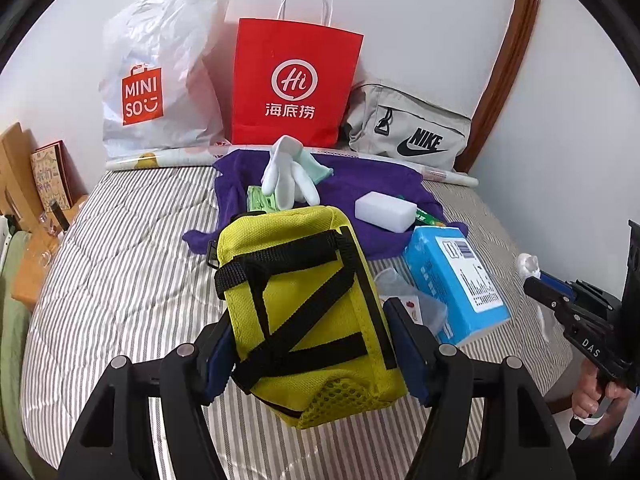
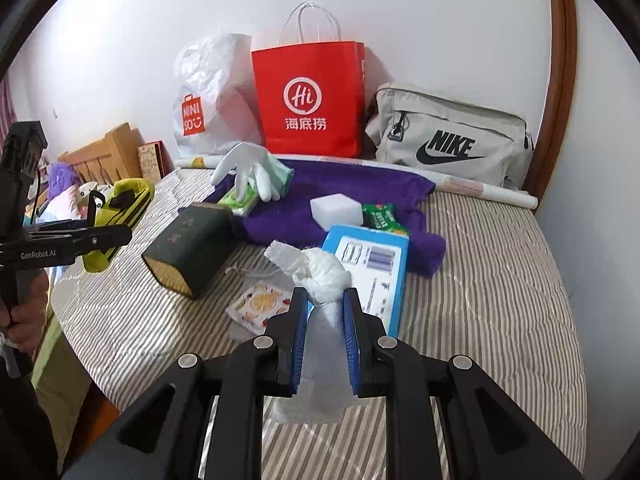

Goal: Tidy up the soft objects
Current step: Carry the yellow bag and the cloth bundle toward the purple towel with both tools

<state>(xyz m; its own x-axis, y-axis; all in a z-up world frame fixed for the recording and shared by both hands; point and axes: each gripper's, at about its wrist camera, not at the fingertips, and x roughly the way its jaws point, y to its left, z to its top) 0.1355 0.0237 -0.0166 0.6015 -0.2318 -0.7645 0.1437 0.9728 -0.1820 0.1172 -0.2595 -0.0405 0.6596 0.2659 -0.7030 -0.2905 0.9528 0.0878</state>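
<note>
Gripping — left gripper [image 1: 308,360] clamps yellow pouch [image 1: 304,312], right gripper [image 2: 325,312] white bundle [image 2: 320,276].

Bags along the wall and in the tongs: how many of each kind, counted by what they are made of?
Paper bag: 1, the red one
Plastic bag: 1, the white shop bag
Fabric bag: 2, the grey one against the wall and the yellow one in the left tongs
Total: 4
</note>
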